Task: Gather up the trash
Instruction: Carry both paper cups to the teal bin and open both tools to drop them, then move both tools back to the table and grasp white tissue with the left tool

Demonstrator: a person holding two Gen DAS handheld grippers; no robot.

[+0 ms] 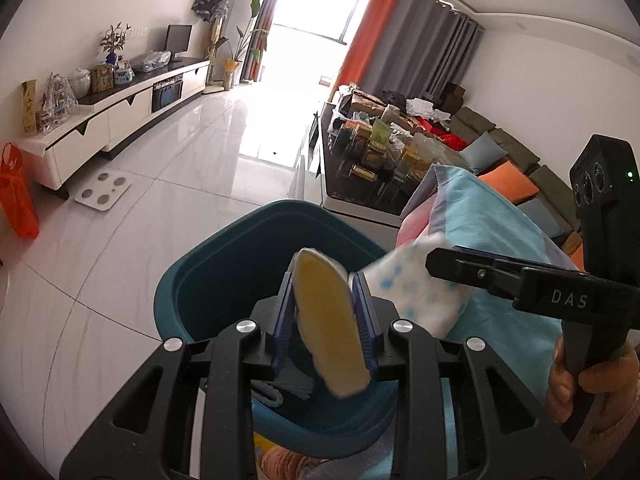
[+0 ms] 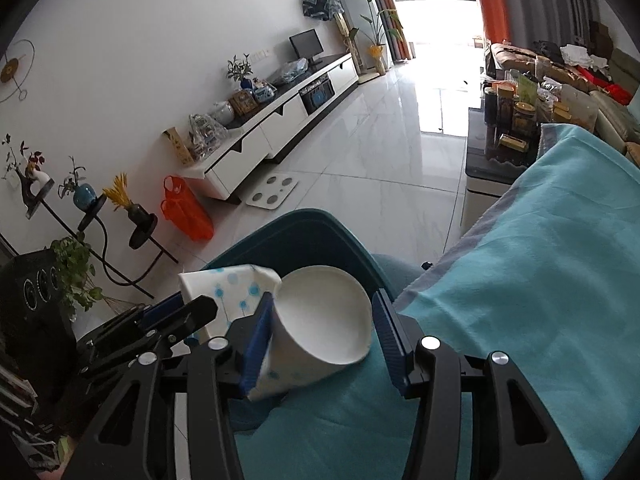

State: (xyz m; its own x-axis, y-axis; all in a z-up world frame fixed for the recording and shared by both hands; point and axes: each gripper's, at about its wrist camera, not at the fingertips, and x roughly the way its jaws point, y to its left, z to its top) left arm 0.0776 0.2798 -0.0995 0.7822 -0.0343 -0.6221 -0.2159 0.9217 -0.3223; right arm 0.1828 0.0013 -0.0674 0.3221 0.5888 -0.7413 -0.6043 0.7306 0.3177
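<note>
A teal trash bin (image 1: 224, 276) stands below both grippers; its rim also shows in the right wrist view (image 2: 304, 220). My left gripper (image 1: 325, 280) is shut on a squashed white paper cup with blue dots (image 1: 326, 320), held over the bin's opening. In the right wrist view that flattened cup (image 2: 236, 292) sits in the left gripper's fingers at the left. My right gripper (image 2: 324, 312) is open, with a second white paper cup (image 2: 324, 320) resting against its left pad, tilted, over the bin. The right gripper (image 1: 436, 260) also shows in the left wrist view with that cup (image 1: 416, 292).
A turquoise cloth (image 2: 540, 248) covers the surface to the right of the bin. A cluttered coffee table (image 1: 360, 168) and sofa (image 1: 516, 160) lie beyond. A white TV cabinet (image 1: 120, 112), a scale (image 1: 102, 194) and an orange bag (image 2: 184, 208) stand on the left.
</note>
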